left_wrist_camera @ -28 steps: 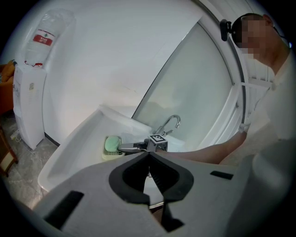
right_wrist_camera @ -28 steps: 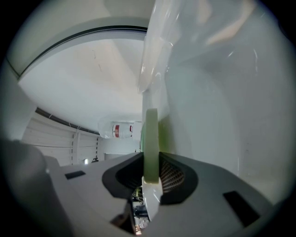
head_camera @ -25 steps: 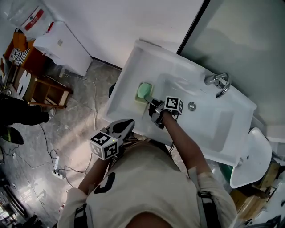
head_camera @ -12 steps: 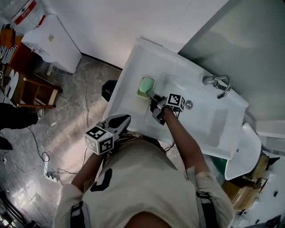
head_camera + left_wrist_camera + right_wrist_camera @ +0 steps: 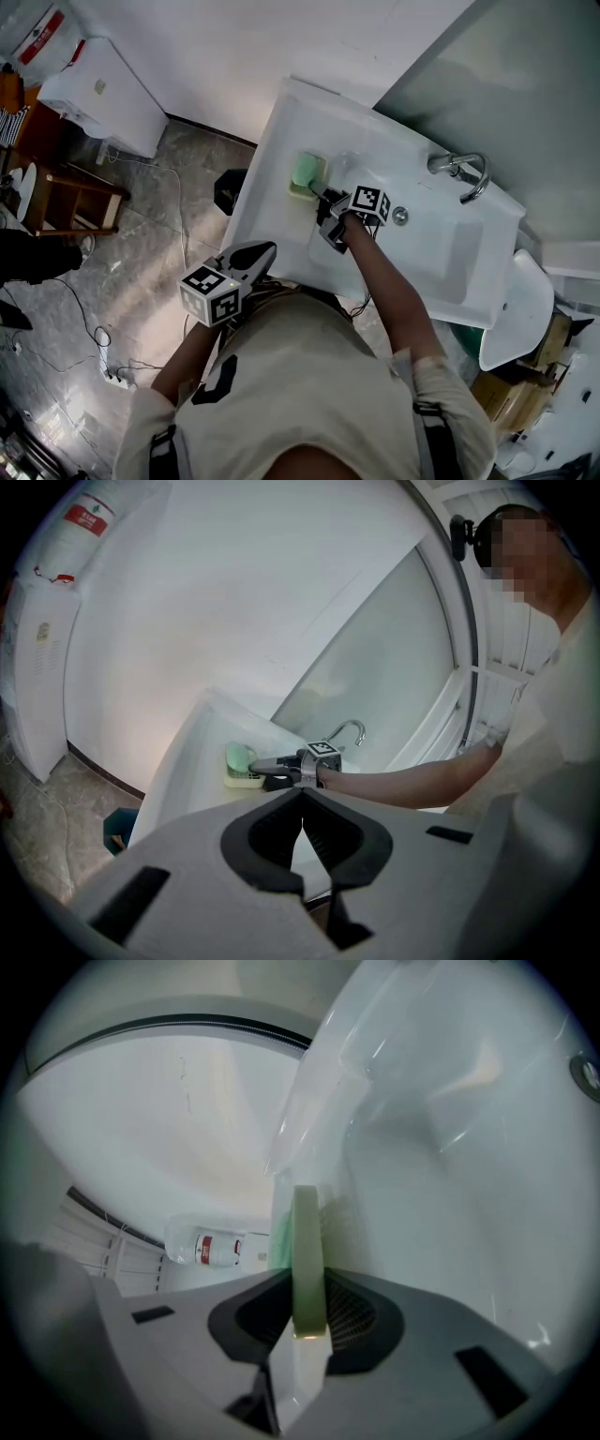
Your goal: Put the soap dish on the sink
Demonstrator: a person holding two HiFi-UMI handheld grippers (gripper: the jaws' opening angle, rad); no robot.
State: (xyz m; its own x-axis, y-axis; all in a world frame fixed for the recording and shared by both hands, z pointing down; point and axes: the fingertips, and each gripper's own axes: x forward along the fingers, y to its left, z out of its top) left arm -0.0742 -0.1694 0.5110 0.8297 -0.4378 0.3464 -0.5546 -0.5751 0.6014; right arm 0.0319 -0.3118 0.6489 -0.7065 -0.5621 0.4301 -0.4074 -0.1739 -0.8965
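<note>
A pale soap dish (image 5: 300, 190) with a green soap (image 5: 305, 169) in it sits on the left ledge of the white sink (image 5: 441, 258), beside the basin. My right gripper (image 5: 317, 197) is shut on the dish's near rim (image 5: 306, 1241), which stands edge-on between the pads; its jaws have just closed slightly further on the rim. In the left gripper view the dish (image 5: 242, 778) and the right gripper (image 5: 267, 763) lie ahead on the ledge. My left gripper (image 5: 255, 251) hangs short of the sink's front edge, shut and empty (image 5: 302, 794).
The tap (image 5: 459, 169) and drain (image 5: 400, 216) lie to the right of the dish. A dark bin (image 5: 228, 190) stands on the floor left of the sink. A white cabinet (image 5: 103, 89), a wooden shelf (image 5: 66, 197) and floor cables are further left.
The right gripper has moved a little further over the ledge with the dish in its grip. The left gripper has drifted slightly and then held still.
</note>
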